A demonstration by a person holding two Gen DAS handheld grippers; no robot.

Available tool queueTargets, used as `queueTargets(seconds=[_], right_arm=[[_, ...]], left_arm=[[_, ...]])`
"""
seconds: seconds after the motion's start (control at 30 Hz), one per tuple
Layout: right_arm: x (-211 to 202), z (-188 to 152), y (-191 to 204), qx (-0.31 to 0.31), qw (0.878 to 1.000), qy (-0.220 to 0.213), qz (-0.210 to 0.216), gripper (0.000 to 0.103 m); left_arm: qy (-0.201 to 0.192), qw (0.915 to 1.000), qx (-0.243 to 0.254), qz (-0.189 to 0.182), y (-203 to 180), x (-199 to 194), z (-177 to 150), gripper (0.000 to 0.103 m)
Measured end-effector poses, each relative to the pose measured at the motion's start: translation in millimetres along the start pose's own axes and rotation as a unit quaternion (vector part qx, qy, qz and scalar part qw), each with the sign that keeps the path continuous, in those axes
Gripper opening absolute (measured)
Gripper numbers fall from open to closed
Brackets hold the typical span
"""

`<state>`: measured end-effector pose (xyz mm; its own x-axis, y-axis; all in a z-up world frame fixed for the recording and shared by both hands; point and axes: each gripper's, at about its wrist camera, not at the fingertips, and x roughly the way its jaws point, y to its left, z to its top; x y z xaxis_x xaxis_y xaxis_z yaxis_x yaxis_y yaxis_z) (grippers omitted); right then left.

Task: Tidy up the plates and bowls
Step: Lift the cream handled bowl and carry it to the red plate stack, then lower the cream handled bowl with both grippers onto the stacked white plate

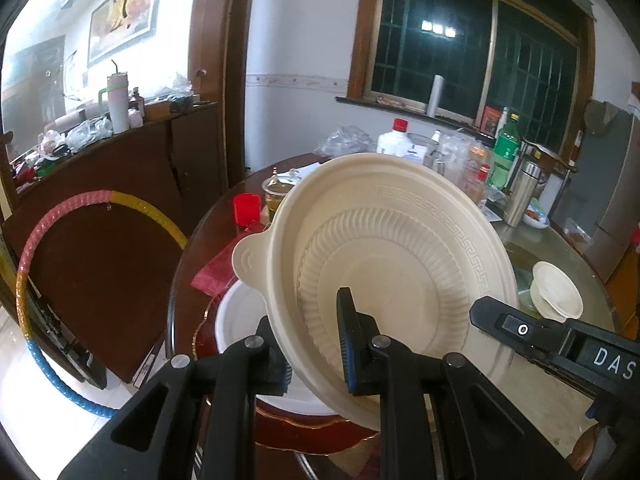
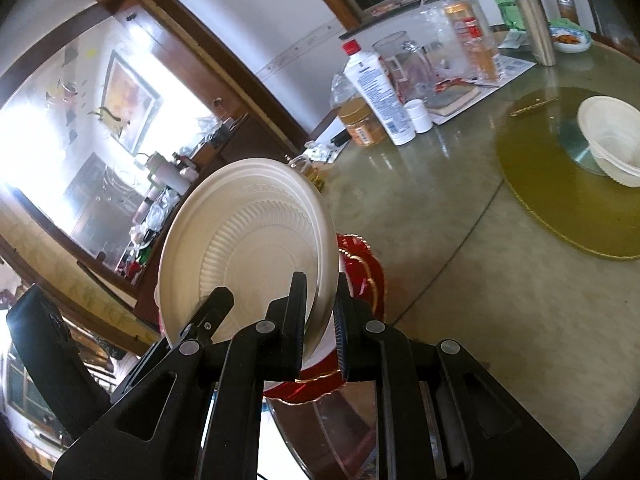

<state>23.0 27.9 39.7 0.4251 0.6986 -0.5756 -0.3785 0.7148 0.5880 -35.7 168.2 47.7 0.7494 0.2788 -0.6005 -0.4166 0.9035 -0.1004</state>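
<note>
1. While the round table (image 2: 460,248) carries clutter along its far side (bottles, a steel flask and cups), its near part is seen to be fairly bare, and a small cream bowl (image 2: 612,140) is seen well apart on the yellow-green mat (image 2: 560,216).
2. Near the table's edge a red plate (image 1: 320,432) with a gold rim is laid, and a white dish (image 1: 236,324) is resting on it.
3. Above these, the cream plate (image 1: 400,264) is held tilted on edge, off the table.
4. Its rim is pinched by the left gripper (image 1: 316,344), one finger behind and one in front.
5. The opposite rim is straddled by the right gripper (image 2: 320,312); whether contact is made cannot be told.
6. For a clean set-down, the plate should be levelled first, then lowered squarely onto the white dish, with one grip released only once support is felt.
</note>
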Motion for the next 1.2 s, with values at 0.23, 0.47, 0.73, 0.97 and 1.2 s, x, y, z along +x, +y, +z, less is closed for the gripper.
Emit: queueTargets(seconds=[0.23,0.47,0.73,0.97,1.2], right_arm=[[12.1,2.8,6.3,0.002,1.000,0.017,0.009,0.013],[25.7,2.2,10.5,0.001,0.999,0.036,0.012,0.013],[43.4,-0.4,13.0,0.000,0.998,0.058,0.014,0.013],[53.1,-0.4,13.0,-0.003,0.998,0.070,0.009,0.013],[58.8,0.2,13.9,-0.003,0.997,0.077,0.006,0.013]], left_arm=[[0.005,0.9999,-0.008,0.010,9.0,1.8,0.9,0.018],[0.014,0.9996,-0.012,0.020,16.6,6.8,-1.4,0.018],[0.029,0.9989,-0.019,0.031,28.2,13.4,-6.5,0.018],[0.038,0.9985,-0.021,0.033,33.6,18.2,-9.6,0.018],[0.049,0.9980,-0.023,0.031,39.0,22.5,-11.7,0.018]])
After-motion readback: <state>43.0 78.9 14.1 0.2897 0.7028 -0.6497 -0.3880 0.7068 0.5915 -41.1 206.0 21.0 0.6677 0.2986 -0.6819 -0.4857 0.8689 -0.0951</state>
